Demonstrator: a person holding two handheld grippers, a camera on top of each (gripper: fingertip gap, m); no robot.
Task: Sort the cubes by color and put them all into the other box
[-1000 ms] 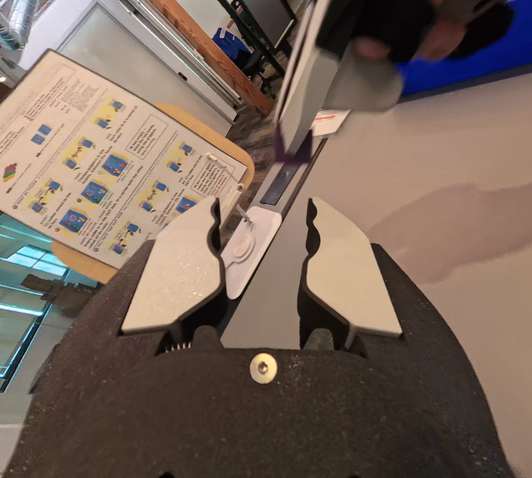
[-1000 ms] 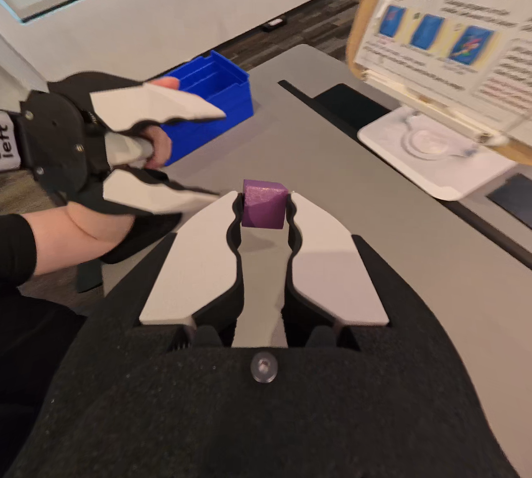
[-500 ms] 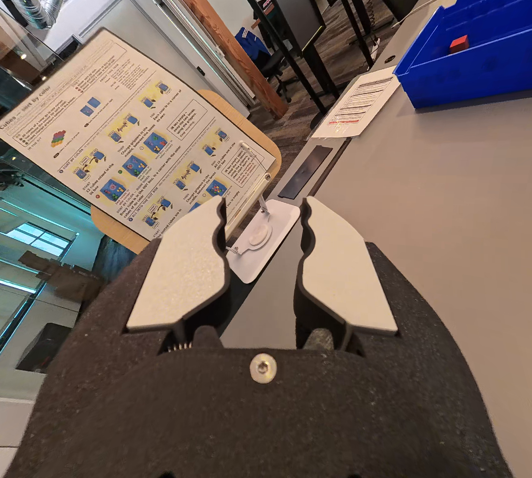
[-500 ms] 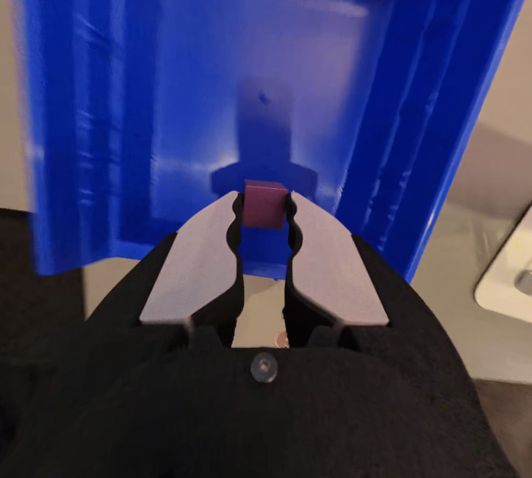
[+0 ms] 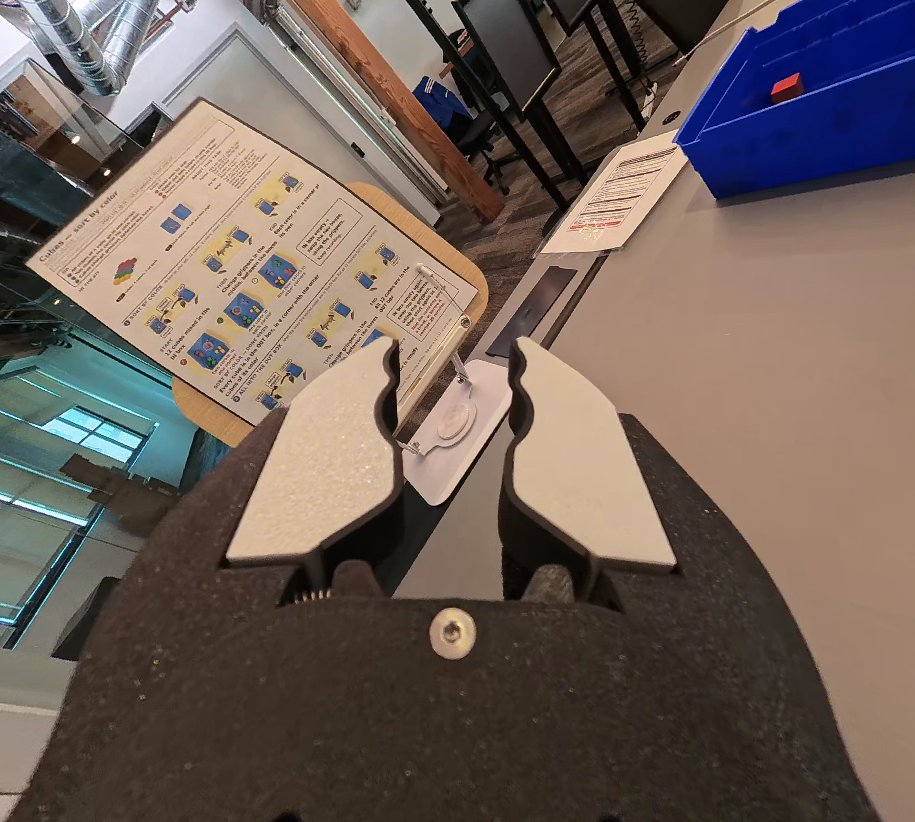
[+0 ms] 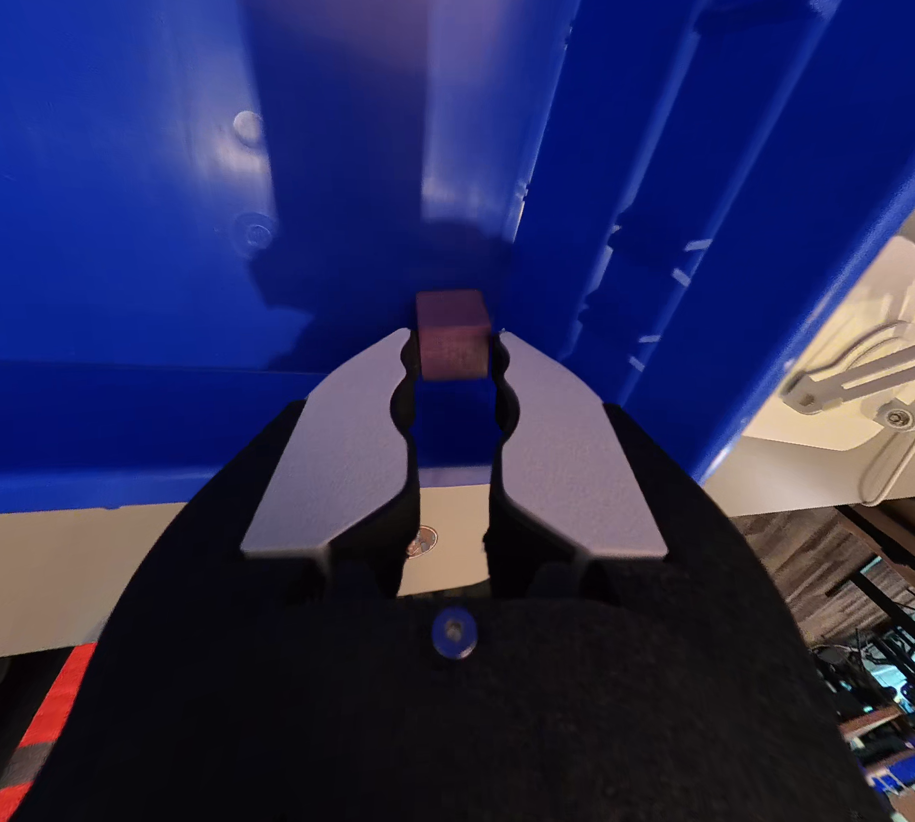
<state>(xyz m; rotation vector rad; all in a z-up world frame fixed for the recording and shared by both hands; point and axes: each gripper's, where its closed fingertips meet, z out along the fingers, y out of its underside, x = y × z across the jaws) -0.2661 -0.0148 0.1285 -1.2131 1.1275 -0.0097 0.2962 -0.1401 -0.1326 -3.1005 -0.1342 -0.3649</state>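
The small purple cube (image 6: pixel 453 343) sits clamped between the tips of the right gripper (image 6: pixel 453 347), jaws narrowed onto its two side faces. It hangs low inside the blue plastic box (image 6: pixel 148 154), just beside the inner wall to its right and near the closer end wall; whether it touches the floor cannot be told. A cube has no long axis; its faces sit roughly square to the walls. The coming release appears to need only a short drop into that corner. The left gripper (image 5: pixel 453 352) is apart over the grey tabletop (image 5: pixel 742 402), jaws wide and empty. Beyond it, a second blue box (image 5: pixel 792 144) holds a red cube (image 5: pixel 786 88).
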